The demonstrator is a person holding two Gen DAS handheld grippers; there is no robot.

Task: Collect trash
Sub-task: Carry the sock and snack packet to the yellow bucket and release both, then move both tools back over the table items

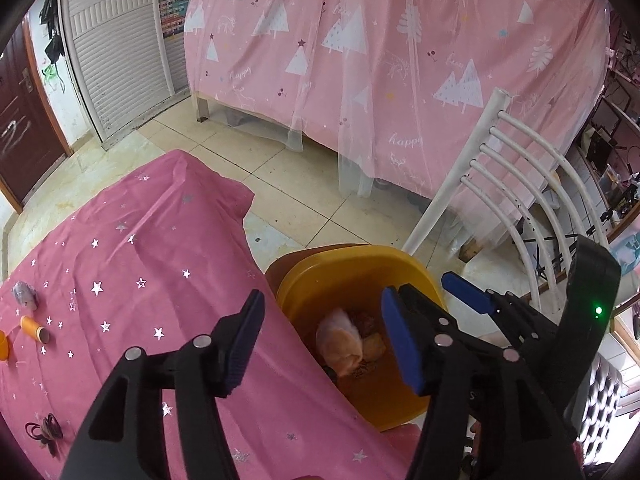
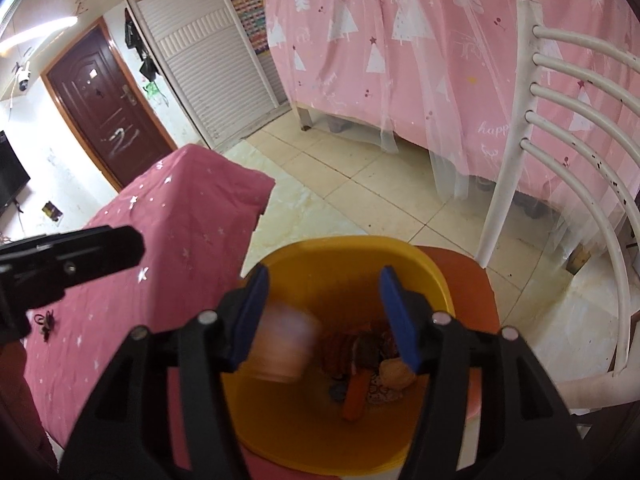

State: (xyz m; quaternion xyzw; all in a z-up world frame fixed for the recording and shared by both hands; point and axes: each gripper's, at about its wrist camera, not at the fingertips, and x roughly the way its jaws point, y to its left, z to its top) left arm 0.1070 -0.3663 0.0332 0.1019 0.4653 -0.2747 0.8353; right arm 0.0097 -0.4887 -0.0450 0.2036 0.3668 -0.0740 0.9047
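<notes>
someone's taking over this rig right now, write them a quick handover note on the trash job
Left gripper: open, nothing between its fingers, over the edge of the yellow bin.
Right gripper: open above the bin; a blurred pale piece sits between its fingers, apparently dropping in.
Bin stands on an orange chair seat beside the pink-covered table.
Done: several scraps already lie in the bin.
Left: on the table, a crumpled wad, an orange tube and dark hair ties.
</notes>
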